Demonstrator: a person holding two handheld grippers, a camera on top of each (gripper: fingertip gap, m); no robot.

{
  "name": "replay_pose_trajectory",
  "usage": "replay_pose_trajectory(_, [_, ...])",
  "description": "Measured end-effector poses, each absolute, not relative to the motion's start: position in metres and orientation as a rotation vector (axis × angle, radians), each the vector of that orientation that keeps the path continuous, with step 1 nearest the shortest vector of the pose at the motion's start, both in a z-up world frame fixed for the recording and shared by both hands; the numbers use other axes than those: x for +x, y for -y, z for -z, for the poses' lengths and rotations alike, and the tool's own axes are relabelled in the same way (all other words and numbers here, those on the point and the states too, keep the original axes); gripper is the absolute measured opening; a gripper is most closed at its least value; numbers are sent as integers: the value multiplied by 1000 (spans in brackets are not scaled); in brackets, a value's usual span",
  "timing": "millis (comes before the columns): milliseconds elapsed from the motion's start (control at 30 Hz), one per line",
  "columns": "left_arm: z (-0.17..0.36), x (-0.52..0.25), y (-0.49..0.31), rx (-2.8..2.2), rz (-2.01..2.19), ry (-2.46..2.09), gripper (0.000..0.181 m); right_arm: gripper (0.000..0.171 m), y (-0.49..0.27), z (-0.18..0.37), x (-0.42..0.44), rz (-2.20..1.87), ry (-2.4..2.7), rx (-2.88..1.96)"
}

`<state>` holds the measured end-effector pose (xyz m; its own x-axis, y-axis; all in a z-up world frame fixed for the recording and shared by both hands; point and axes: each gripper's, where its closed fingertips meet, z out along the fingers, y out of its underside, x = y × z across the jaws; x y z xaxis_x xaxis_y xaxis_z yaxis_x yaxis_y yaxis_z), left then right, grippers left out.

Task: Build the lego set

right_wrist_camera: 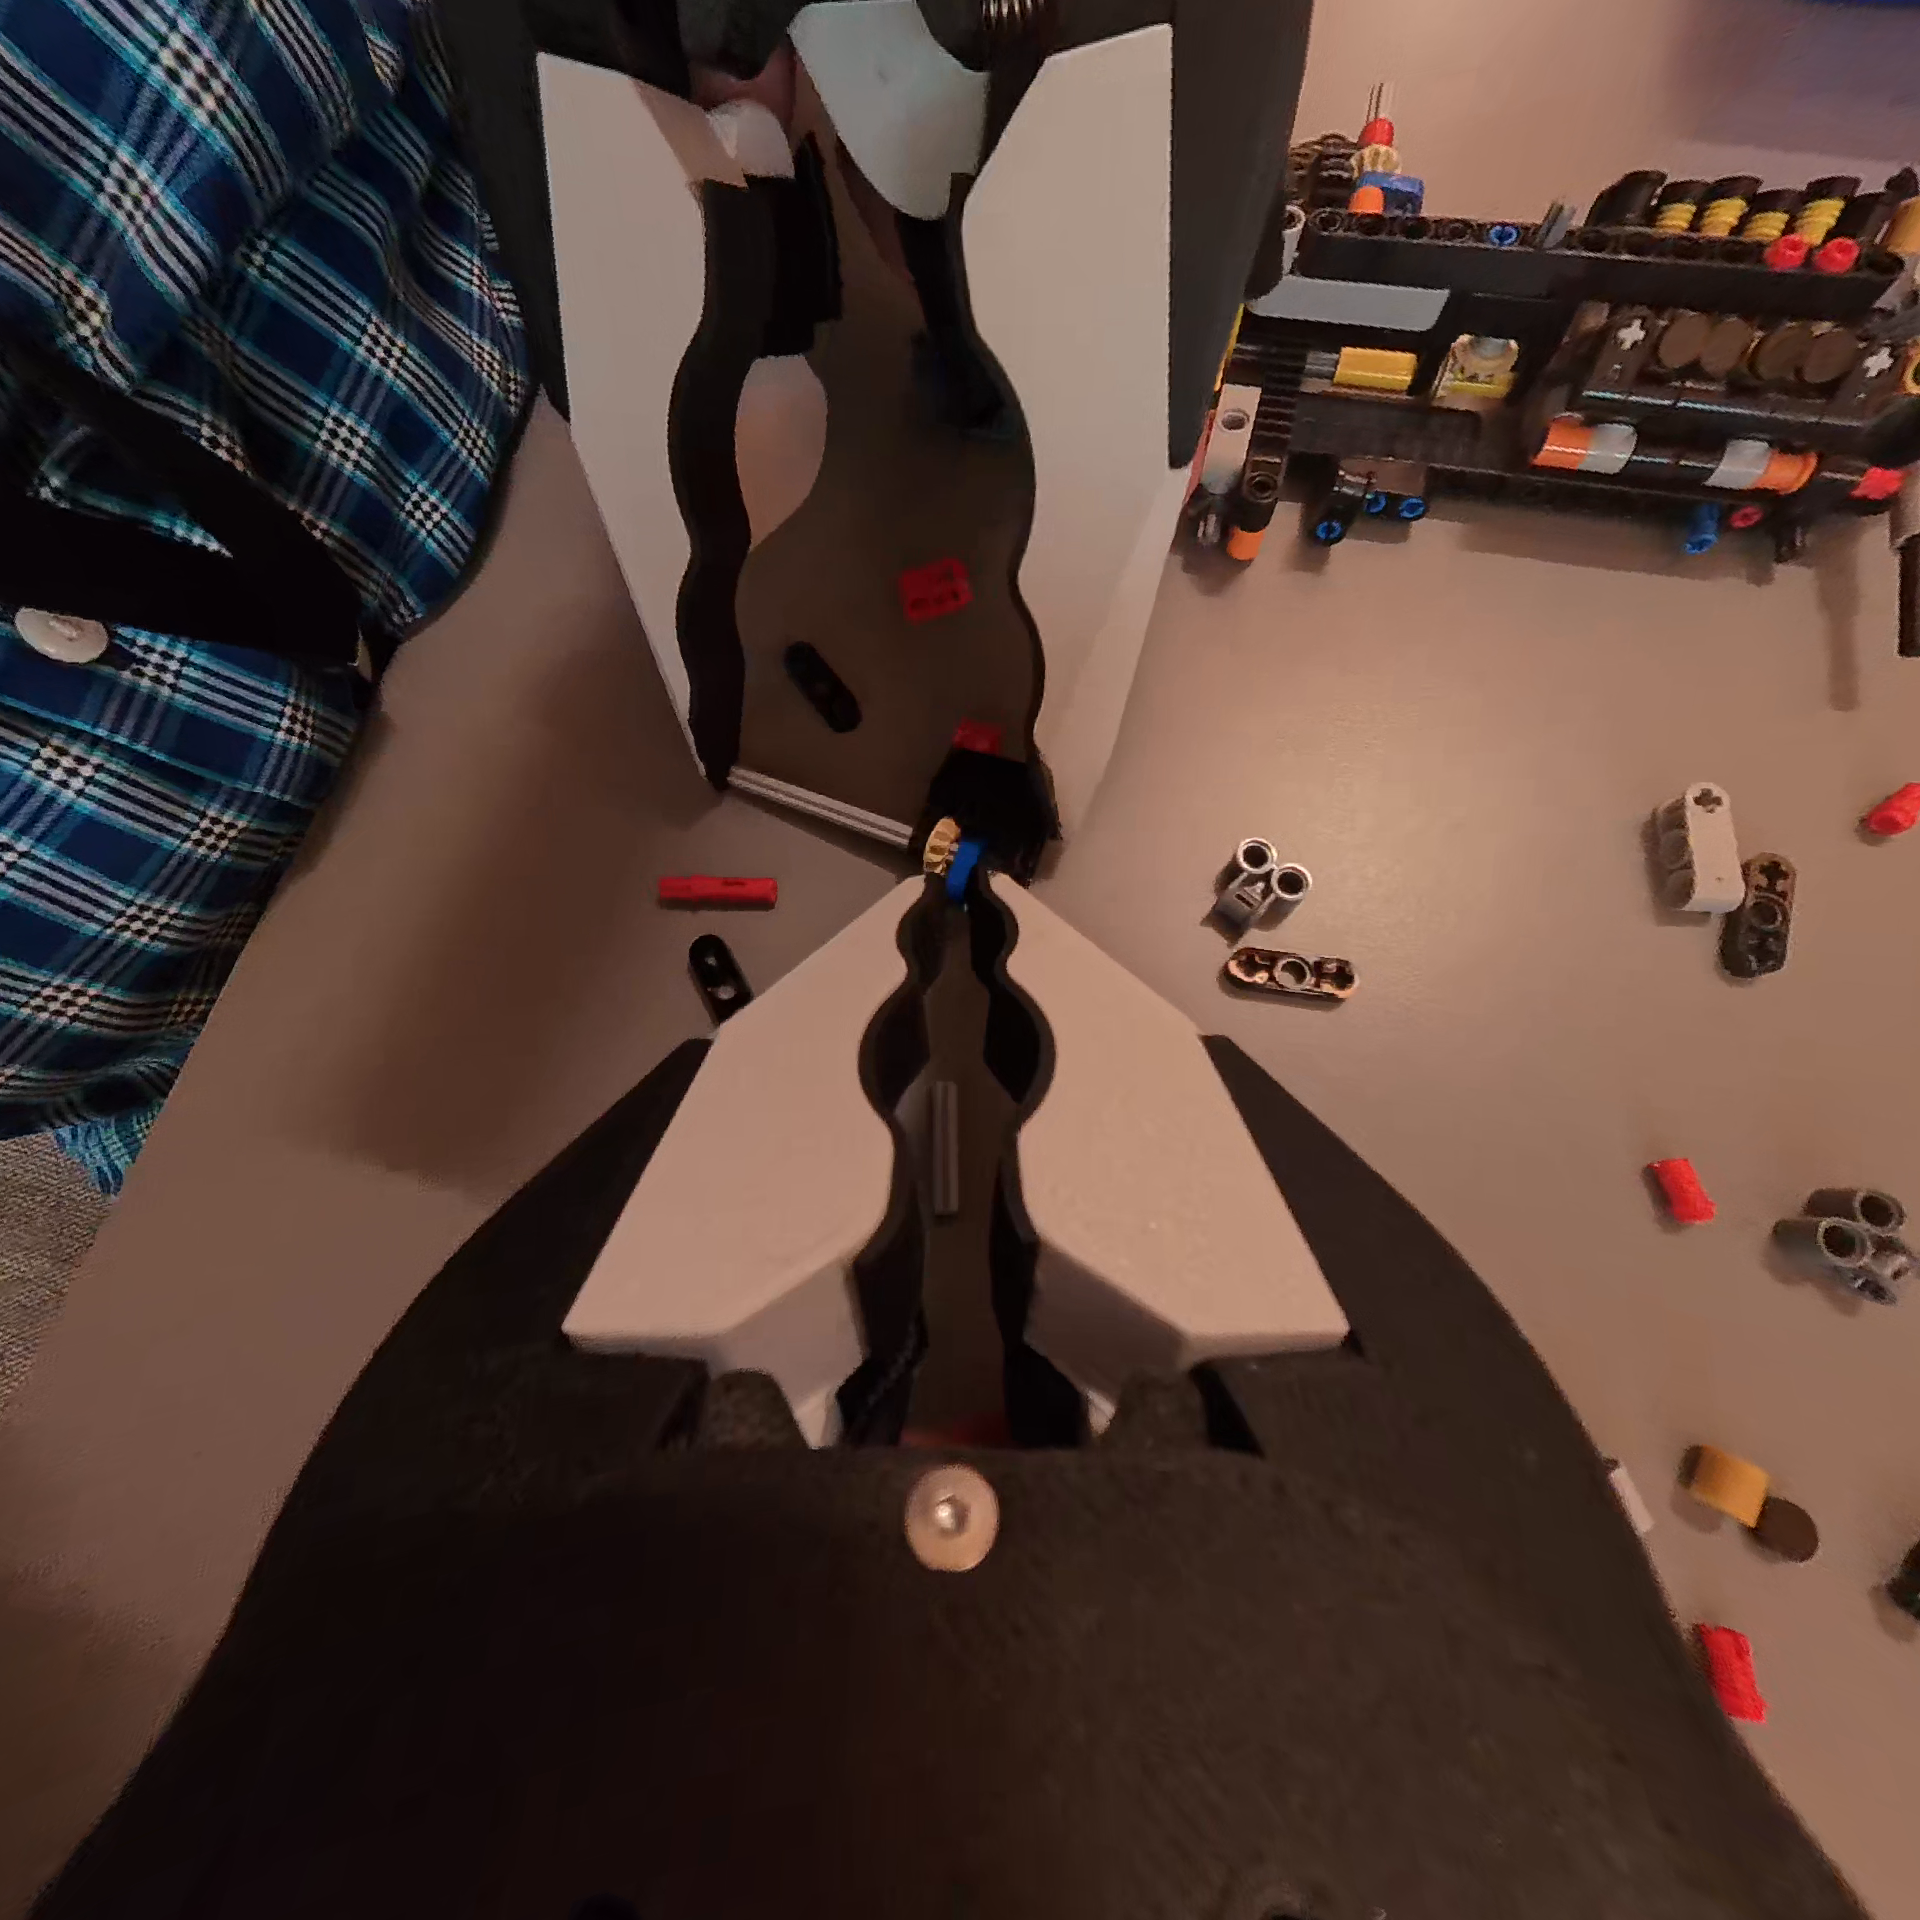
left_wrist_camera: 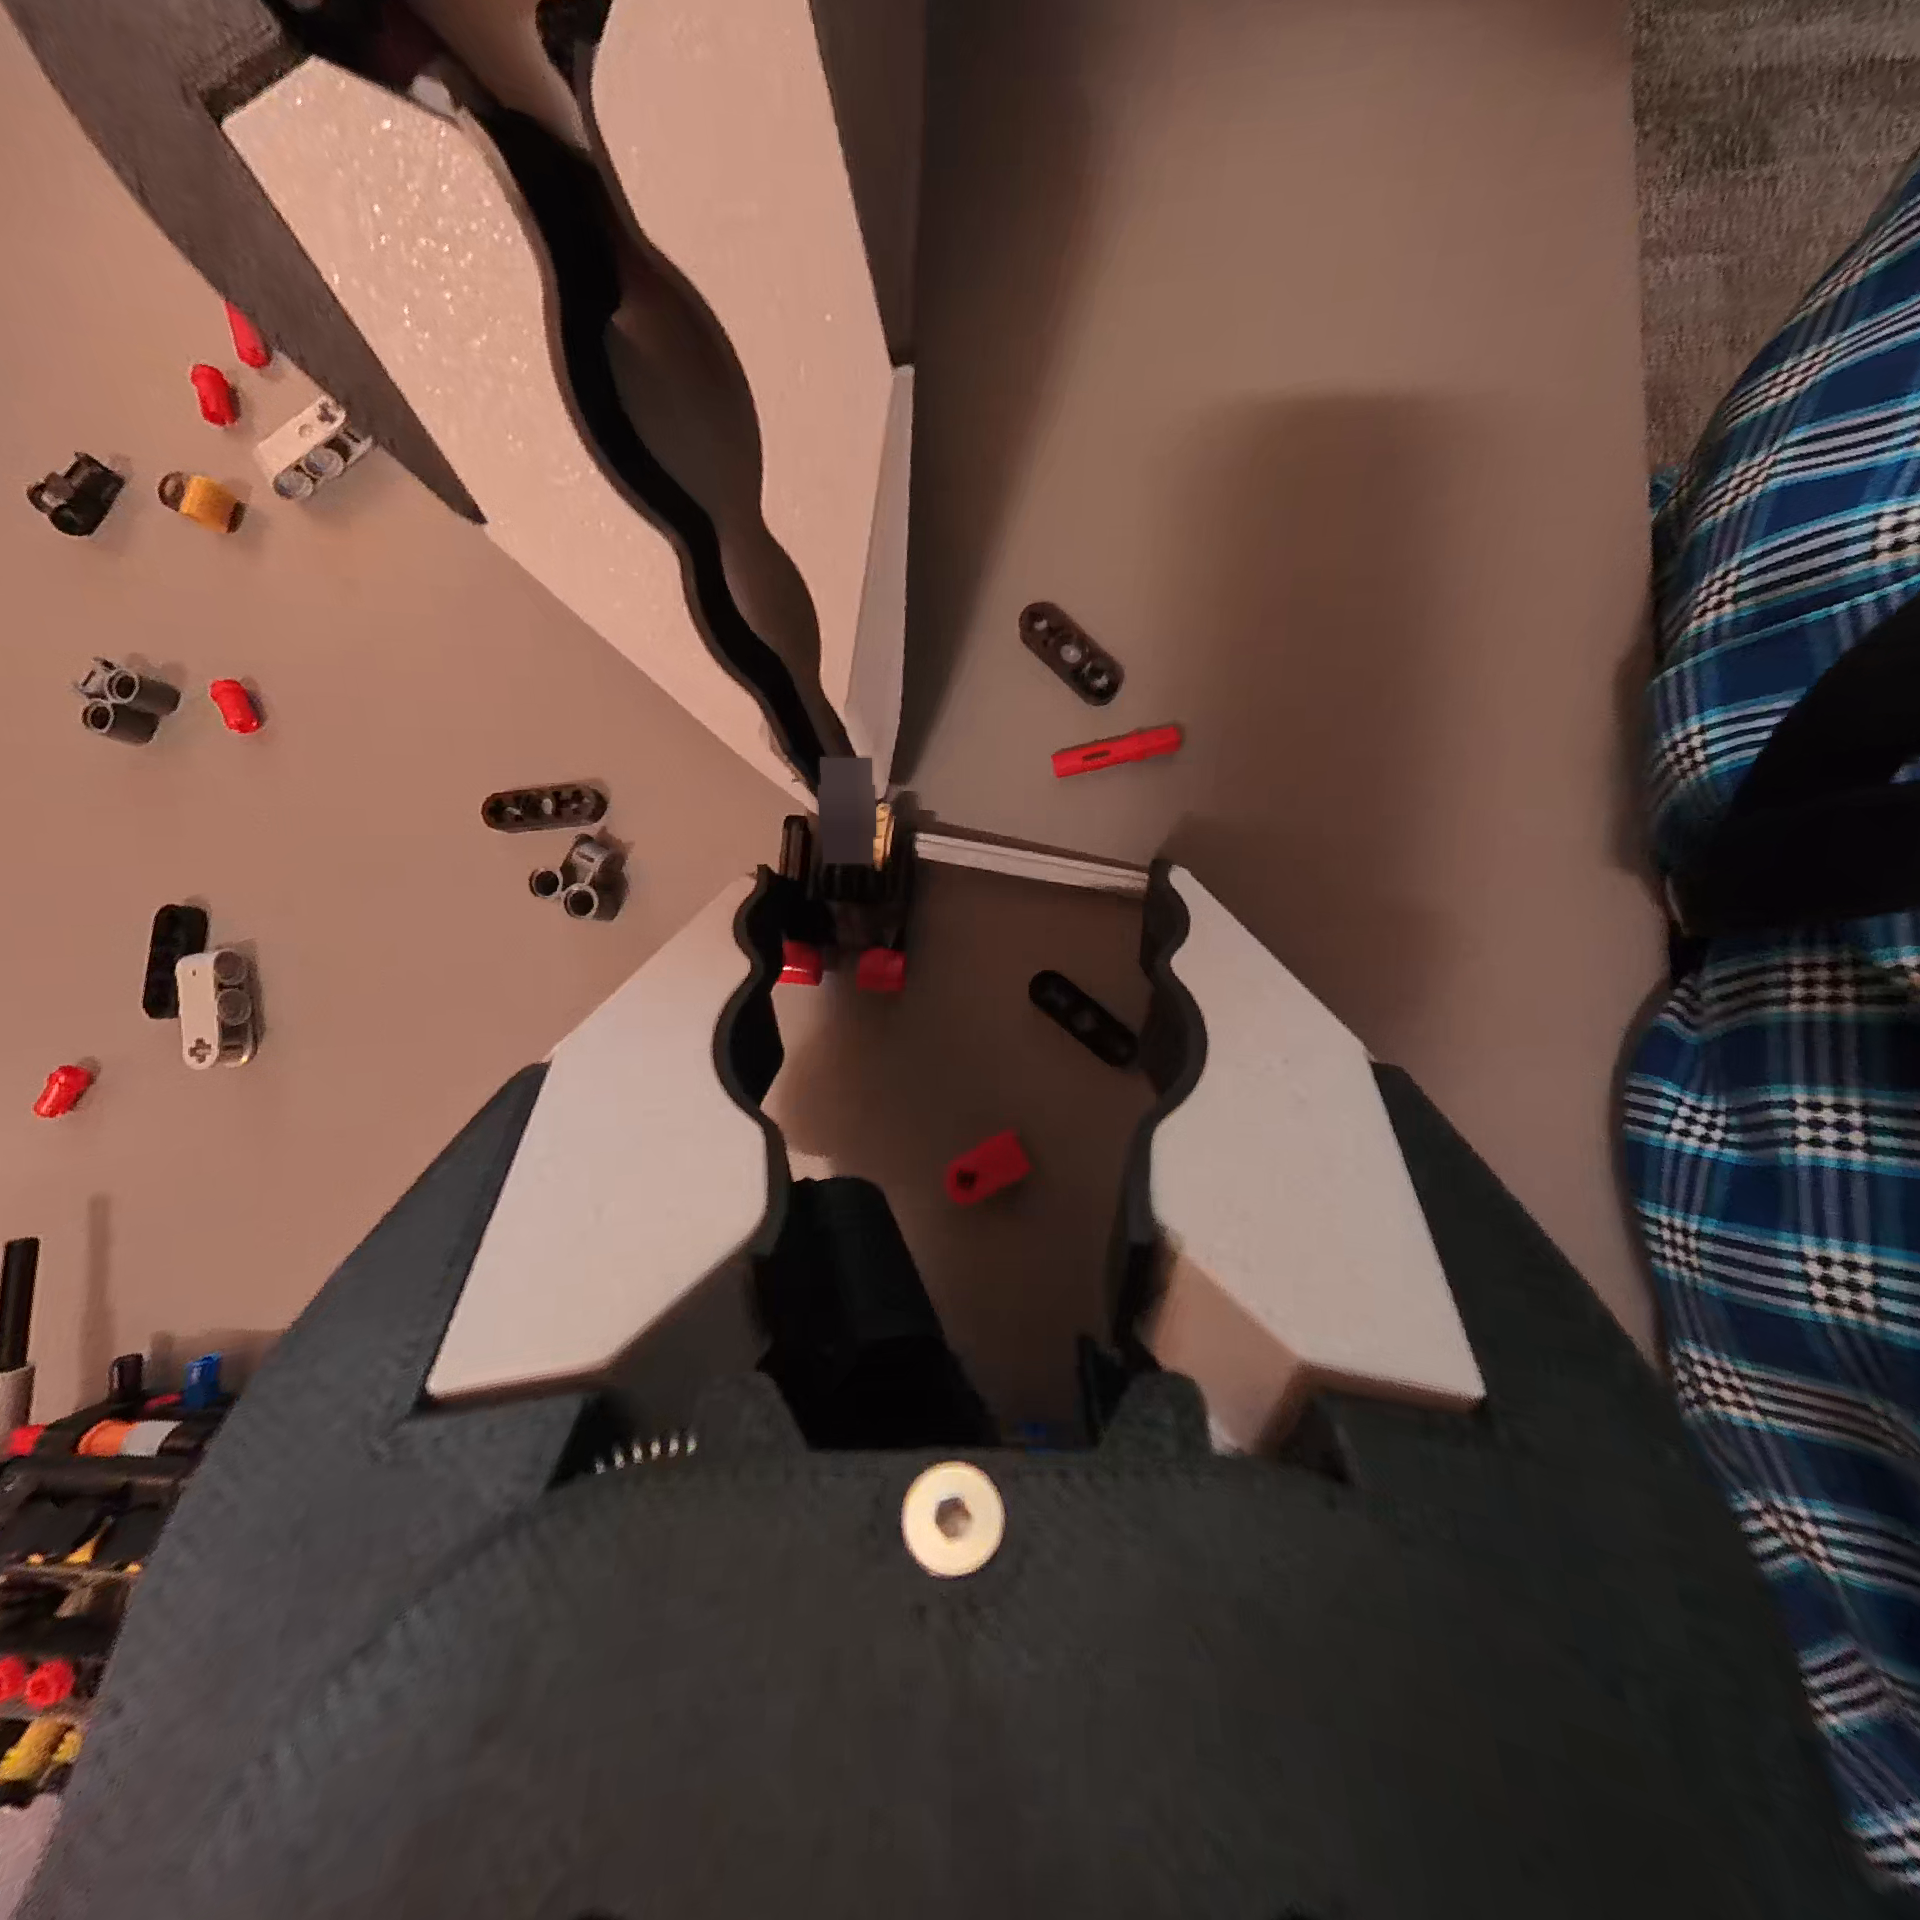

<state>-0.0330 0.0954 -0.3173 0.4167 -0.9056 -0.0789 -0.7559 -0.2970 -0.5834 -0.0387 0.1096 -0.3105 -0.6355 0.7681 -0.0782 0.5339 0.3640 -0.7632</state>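
Right now the left gripper (left_wrist_camera: 951, 904) stands wide apart, a small black assembly (left_wrist_camera: 842, 904) with red pegs and a grey rod spanning its fingertips above the table (left_wrist_camera: 1299, 312). Meeting that assembly, the right gripper (right_wrist_camera: 961, 878) is clamped on its blue piece (right_wrist_camera: 966, 857). Loose parts lie around it; a large model (right_wrist_camera: 1610, 343) sits well apart.

Each gripper (left_wrist_camera: 956, 914) has a dark textured body, a silver screw (left_wrist_camera: 952, 1519) at its centre, and two white fingers (left_wrist_camera: 644, 1174) with wavy black inner pads. A small spring (left_wrist_camera: 644, 1446) sits left of the screw. The person wears a blue plaid shirt (right_wrist_camera: 208, 364) with a white button (right_wrist_camera: 60, 632).
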Motion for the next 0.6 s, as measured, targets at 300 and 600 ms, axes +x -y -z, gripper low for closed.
replay_pose_trajectory(300, [317, -31, -94, -2138, 365, -1382, 70, 2, -105, 311, -38, -1072, 2309, -1104])
replay_pose_trajectory(600, [317, -32, -93, -2140, 350, -1388, 70, 2, -105, 311, -38, -1079, 2313, -1105])
